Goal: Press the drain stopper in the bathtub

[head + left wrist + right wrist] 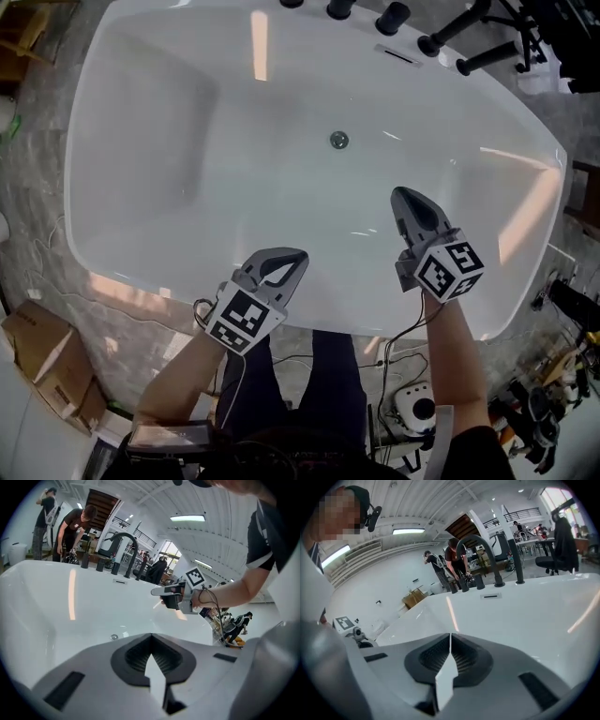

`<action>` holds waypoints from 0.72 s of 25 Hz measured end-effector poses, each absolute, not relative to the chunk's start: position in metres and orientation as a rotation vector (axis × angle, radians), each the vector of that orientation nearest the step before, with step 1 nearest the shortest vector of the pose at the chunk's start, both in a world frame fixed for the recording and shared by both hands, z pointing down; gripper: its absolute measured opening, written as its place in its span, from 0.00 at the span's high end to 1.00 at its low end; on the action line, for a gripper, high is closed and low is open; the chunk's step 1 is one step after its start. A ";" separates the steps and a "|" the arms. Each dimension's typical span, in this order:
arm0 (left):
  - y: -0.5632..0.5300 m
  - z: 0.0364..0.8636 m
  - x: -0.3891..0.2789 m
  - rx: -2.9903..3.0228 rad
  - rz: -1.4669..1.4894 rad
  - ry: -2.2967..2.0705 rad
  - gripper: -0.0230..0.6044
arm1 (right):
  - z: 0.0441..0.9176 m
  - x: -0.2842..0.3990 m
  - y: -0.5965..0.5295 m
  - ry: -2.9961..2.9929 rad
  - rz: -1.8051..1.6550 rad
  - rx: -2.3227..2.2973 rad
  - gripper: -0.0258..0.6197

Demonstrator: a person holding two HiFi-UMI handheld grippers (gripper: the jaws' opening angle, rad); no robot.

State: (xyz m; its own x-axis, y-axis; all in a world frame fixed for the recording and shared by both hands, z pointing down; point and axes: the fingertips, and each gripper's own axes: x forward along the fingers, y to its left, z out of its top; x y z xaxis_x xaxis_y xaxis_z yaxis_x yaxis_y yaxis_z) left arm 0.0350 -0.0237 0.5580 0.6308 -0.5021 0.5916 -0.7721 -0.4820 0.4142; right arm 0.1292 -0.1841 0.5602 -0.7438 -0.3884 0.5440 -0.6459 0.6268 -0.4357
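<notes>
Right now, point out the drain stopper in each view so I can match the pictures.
Head view: drain stopper, upper middle of the tub floor.
Left gripper view: small, just above the fingers, left of centre.
Right gripper view: not in it.
Shared landmark: the dark slot under the taps.

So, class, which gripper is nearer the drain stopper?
Right. The right gripper hangs over the tub, short of the drain stopper; the left gripper is back at its near edge.
</notes>
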 end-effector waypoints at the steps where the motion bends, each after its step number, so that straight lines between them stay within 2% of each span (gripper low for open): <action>1: -0.023 0.562 0.035 2.191 0.513 -0.996 0.95 | 0.572 0.126 -0.189 -2.445 0.889 0.818 0.93; 5: -0.020 0.579 0.029 2.251 0.494 -1.026 0.95 | 0.637 0.113 -0.203 -2.372 0.900 0.800 0.93; 14: -0.030 0.615 -0.017 2.378 0.593 -1.154 0.95 | 0.854 0.106 -0.240 -2.014 0.879 0.769 0.93; 18: -0.029 0.630 -0.038 2.319 0.607 -1.148 0.95 | 0.913 0.100 -0.263 -1.936 0.829 0.773 0.93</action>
State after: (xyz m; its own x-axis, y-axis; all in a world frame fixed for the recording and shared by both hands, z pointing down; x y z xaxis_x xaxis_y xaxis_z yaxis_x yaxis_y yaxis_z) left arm -0.0378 -0.0289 0.6299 0.5498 -0.6044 0.5766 -0.8169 -0.5332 0.2200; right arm 0.0997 -0.2633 0.9126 -0.4302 -0.1934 0.8818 -0.7717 0.5857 -0.2480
